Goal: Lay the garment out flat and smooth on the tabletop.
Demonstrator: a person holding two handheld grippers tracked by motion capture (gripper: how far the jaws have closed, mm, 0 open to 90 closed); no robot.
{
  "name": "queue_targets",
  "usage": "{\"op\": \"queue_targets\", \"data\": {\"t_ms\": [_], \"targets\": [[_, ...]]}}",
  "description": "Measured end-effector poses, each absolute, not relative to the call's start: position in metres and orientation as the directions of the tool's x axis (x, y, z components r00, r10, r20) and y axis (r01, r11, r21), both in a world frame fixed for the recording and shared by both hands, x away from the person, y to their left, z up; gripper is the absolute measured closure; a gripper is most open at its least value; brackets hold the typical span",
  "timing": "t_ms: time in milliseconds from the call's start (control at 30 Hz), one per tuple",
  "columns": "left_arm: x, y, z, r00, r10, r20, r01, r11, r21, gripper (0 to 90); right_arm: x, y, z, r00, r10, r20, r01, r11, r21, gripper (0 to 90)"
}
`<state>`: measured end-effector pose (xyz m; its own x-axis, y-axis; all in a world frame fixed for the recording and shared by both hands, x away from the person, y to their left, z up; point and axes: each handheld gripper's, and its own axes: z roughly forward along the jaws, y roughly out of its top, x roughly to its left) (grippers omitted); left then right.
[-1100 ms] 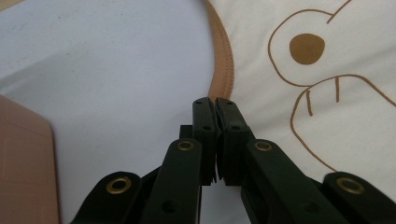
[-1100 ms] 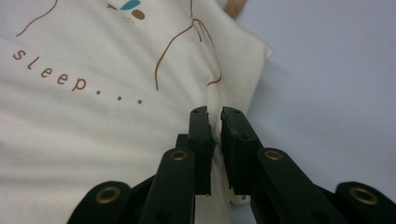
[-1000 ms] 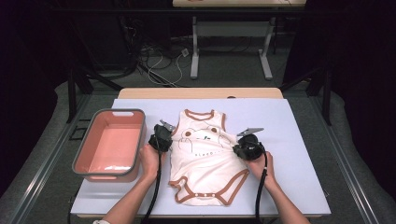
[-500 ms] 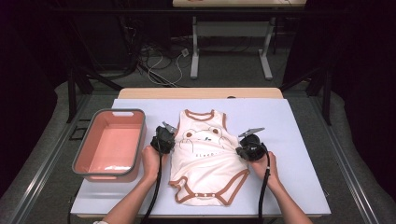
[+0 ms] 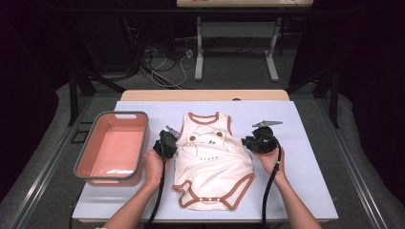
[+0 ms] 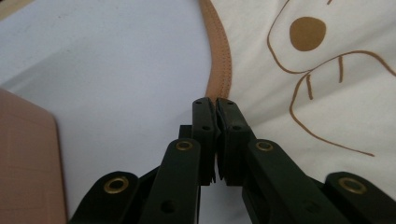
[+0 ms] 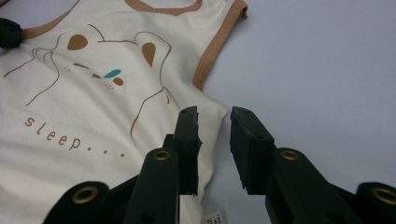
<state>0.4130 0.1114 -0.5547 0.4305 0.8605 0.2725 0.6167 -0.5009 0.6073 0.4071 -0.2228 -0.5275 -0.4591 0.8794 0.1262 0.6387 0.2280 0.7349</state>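
A cream baby bodysuit [image 5: 212, 157] with brown trim and a bear print lies flat on the white table cover, neck away from me. My left gripper [image 5: 173, 143] sits at its left armhole. In the left gripper view its jaws [image 6: 215, 105] are shut on the brown trim [image 6: 218, 60]. My right gripper [image 5: 247, 142] hovers at the bodysuit's right side seam. Its jaws [image 7: 214, 116] have just been opening and stand apart, the cream fabric edge [image 7: 208, 109] lying below them untouched.
A pink basin [image 5: 143, 143] with a grey rim stands left of the bodysuit, close to my left hand. The white cover [image 5: 305, 162] stretches bare to the right of my right hand. Beyond the table's far edge are desk legs and cables on the floor.
My right gripper has opened, let go of the bodysuit's side edge and drawn slightly right and away from it. The left gripper has kept still, shut on the trim.
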Motion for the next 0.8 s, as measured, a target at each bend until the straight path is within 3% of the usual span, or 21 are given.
{"op": "queue_targets", "data": {"t_ms": [200, 300, 467, 667, 800], "targets": [[0.416, 0.112, -0.555, 0.405, 0.872, 0.277, 0.624, -0.484, 0.613, 83.2, 0.411, -0.219, -0.529, -0.448, 0.888, 0.102, 0.631, 0.233, 0.74, 74.7], [0.411, 0.112, -0.551, 0.401, 0.884, 0.24, 0.629, -0.456, 0.63, 63.7, 0.417, -0.22, -0.528, -0.435, 0.895, 0.1, 0.622, 0.218, 0.752, 75.8], [0.386, 0.105, -0.544, 0.484, 0.862, 0.154, 0.593, -0.452, 0.667, 45.4, 0.428, -0.214, -0.534, -0.425, 0.897, 0.122, 0.642, 0.204, 0.739, 75.0], [0.357, 0.103, -0.547, 0.572, 0.815, 0.093, 0.606, -0.496, 0.622, 38.5, 0.426, -0.213, -0.541, -0.431, 0.893, 0.133, 0.657, 0.21, 0.724, 74.6], [0.346, 0.112, -0.548, 0.587, 0.807, 0.059, 0.621, -0.496, 0.608, 40.3, 0.423, -0.217, -0.542, -0.429, 0.893, 0.136, 0.657, 0.205, 0.725, 74.9]]}}
